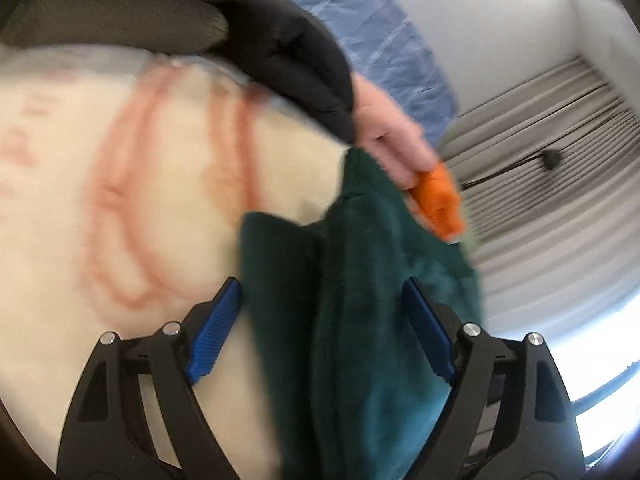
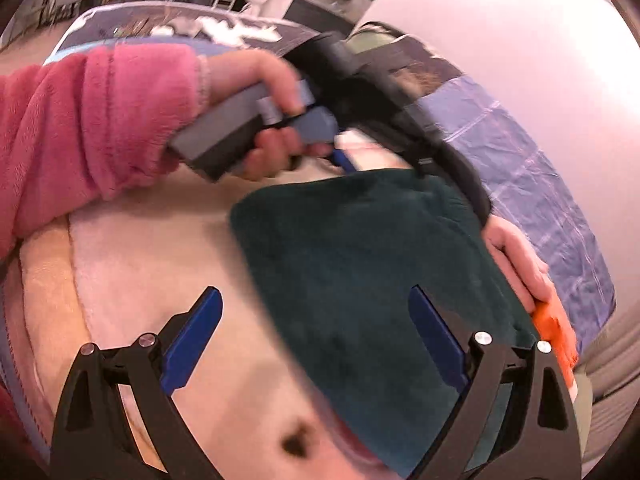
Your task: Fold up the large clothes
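Observation:
A dark green fleece garment (image 1: 360, 300) lies folded on a cream blanket (image 1: 120, 200) with red line patterns. My left gripper (image 1: 322, 320) stands wide open over it, the green cloth lying loose between its blue pads (image 1: 216, 332). In the right wrist view my right gripper (image 2: 316, 332) is open too, its right pad over the green garment (image 2: 360, 260) and its left pad over the cream blanket (image 2: 160, 248). A hand in a pink sleeve (image 2: 80, 128) holds the grey handle of the left gripper (image 2: 224, 136) at the garment's far edge.
Another hand in a black sleeve (image 1: 304, 60) holds an orange object (image 1: 438, 200) at the garment's right edge; that hand (image 2: 516, 260) and the orange object (image 2: 556, 336) also show in the right wrist view. A blue sheet (image 2: 540, 184), olive cushions (image 1: 120, 20) and grey curtains (image 1: 540, 140) surround the blanket.

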`<state>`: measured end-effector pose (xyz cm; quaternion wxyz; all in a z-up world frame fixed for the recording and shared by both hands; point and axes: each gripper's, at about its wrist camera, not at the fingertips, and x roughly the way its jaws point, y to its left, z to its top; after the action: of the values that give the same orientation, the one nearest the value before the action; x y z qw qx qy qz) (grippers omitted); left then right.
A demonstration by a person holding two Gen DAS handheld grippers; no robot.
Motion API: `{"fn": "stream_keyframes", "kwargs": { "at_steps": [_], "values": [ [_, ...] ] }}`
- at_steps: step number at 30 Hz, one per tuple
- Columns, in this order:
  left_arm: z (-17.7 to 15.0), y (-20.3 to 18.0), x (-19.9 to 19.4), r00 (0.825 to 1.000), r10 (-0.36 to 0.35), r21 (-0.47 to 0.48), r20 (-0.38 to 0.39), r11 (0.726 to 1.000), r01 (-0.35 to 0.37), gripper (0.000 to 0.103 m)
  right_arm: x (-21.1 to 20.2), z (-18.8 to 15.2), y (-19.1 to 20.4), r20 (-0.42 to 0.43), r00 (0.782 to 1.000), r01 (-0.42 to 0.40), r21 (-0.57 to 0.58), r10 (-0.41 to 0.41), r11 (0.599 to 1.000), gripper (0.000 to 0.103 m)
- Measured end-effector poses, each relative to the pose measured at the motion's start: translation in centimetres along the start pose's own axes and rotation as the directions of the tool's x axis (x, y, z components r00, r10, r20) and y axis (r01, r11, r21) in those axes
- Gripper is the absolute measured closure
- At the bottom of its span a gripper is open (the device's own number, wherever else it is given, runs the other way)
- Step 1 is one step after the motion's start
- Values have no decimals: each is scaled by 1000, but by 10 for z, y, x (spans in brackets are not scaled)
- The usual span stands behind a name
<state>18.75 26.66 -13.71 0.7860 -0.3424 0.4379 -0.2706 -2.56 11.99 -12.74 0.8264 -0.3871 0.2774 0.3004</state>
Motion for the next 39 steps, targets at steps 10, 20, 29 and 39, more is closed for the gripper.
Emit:
{"fn": "stream_keyframes", "kwargs": {
  "at_steps": [10, 20, 29, 39],
  "values": [
    [8, -1, 24, 999, -5, 42, -36, 999, 7, 25, 44, 26, 17, -28, 999, 25, 8, -25, 1000, 18],
    [14, -18, 10, 1000, 17, 79, 1, 997, -17, 68, 22, 36, 16, 82, 994, 66, 16, -67, 998, 89],
    [33, -125, -9, 997, 47, 208, 54, 976, -57, 71, -59, 24, -75, 258, 966, -75, 385, -29, 920, 92],
    [42, -286, 38, 984, 175, 351, 41, 919, -178, 71, -150, -58, -175, 460, 879, -246, 660, -123, 709, 92]
  ]
}}
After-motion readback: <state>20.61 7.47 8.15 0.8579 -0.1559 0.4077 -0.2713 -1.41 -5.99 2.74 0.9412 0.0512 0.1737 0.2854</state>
